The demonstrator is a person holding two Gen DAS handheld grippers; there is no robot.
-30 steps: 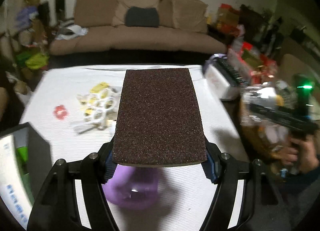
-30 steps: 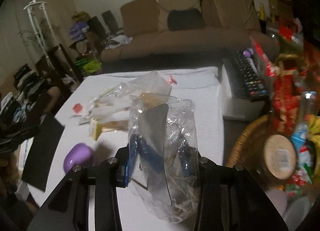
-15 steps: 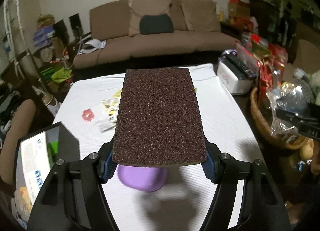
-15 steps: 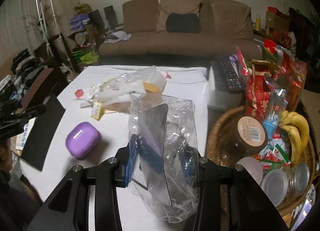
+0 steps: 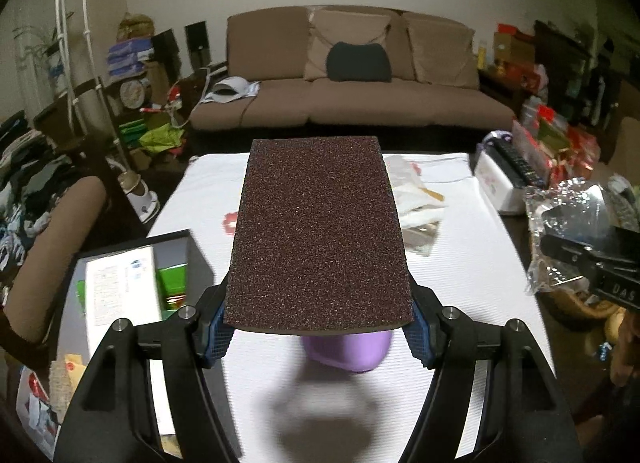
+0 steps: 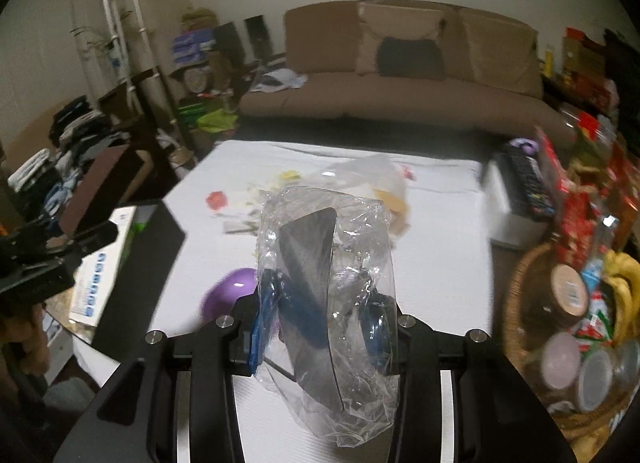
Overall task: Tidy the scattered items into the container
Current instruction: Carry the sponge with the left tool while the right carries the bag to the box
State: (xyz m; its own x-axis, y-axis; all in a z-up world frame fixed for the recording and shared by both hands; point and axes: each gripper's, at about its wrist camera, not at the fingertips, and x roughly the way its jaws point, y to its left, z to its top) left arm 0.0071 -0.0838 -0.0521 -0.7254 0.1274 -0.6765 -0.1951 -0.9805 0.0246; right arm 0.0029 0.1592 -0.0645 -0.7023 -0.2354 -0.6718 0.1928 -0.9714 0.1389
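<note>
My left gripper is shut on a flat dark-brown sanding block, held level above the white table. My right gripper is shut on a crinkled clear plastic bag with a dark grey curved piece inside. A purple oval case lies on the table under the block, and shows in the right wrist view as the purple case. An open black box holding a white booklet and green packets sits at the table's left edge. A red flower piece and loose wrappers lie farther back.
A wicker basket packed with jars, bananas and snacks stands right of the table. A white box with a remote control on it sits at the far right corner. A brown sofa is behind the table. A padded chair arm is at left.
Both grippers have risen and pulled back from the table, keeping their loads. The black box has come further into view at left, and the purple case now lies nearer below the block.
</note>
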